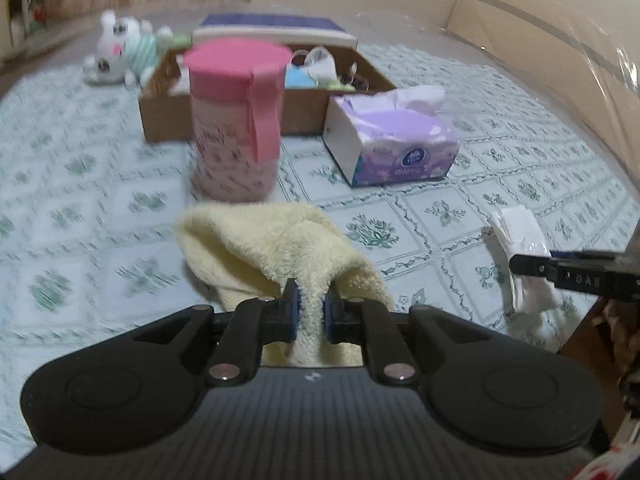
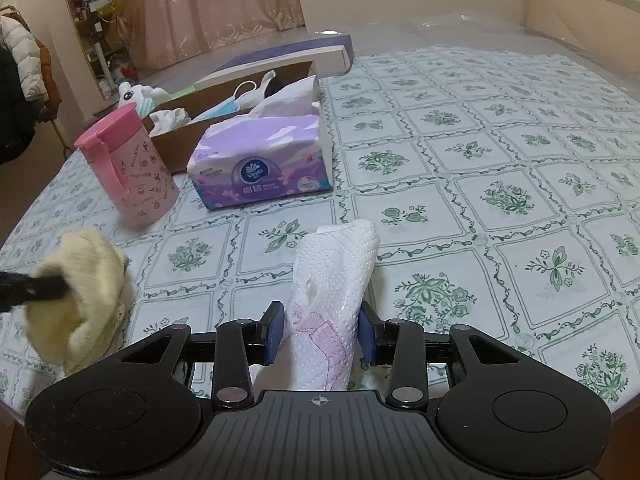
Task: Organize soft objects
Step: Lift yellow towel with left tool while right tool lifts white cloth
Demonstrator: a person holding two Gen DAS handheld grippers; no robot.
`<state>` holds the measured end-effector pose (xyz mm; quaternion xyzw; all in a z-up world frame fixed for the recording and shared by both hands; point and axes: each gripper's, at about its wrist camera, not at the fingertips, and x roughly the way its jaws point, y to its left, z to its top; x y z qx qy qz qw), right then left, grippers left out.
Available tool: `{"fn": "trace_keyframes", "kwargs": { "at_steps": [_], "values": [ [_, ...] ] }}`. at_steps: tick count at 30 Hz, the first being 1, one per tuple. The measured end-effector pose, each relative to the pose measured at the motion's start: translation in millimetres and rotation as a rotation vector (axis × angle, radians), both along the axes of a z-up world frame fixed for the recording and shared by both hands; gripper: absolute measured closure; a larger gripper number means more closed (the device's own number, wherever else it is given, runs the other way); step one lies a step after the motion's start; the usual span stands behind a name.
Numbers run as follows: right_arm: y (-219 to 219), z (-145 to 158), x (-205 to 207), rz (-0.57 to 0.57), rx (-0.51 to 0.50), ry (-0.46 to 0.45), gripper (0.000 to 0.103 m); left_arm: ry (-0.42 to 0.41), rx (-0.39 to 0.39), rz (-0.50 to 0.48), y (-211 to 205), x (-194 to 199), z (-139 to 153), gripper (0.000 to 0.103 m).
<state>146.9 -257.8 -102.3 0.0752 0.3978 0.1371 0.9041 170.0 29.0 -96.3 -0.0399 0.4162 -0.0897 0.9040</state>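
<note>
Towel [image 1: 280, 248] pinched between left jaws, tissue pack [image 2: 332, 300] between right

Paper-towel pack [image 2: 334, 300] between right gripper [image 2: 321, 336] jaws, yellow towel [image 2: 86, 292] left, on floral tablecloth [image 2: 480, 200].

My left gripper [image 1: 310, 312] has the towel [image 1: 272, 248] between its jaws, just in front of the cup [image 1: 236, 120]. Tissue pack [image 1: 390, 140] sits right of the cup; the box [image 1: 296, 104] lies behind both, with the plush toy [image 1: 124, 50] at its left end. My right gripper [image 2: 320, 330] has the napkin packet [image 2: 334, 276] between its jaws, right of the towel, in front of the tissue pack.
</note>
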Motion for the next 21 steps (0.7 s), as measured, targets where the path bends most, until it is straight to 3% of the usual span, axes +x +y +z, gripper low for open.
{"fn": "trace_keyframes", "kwargs": {
  "at_steps": [4,11,17,21],
  "values": [
    [1.5,-0.3,1.5,0.011,0.004,0.002,0.064,0.015,-0.003,0.055,2.8,9.5,-15.4,0.083],
    [7.8,-1.3,7.2,0.028,0.012,-0.002,0.064,0.030,0.054,0.149,20.0,17.2,-26.9,0.030],
    [11.4,-4.4,12.1,0.032,0.016,0.005,0.064,0.051,-0.028,0.172,34.6,27.7,-38.4,0.029],
    [11.3,-6.4,14.8,0.030,0.012,0.010,0.064,0.037,-0.068,0.142,32.4,32.5,-41.0,0.051]
  ]
}}
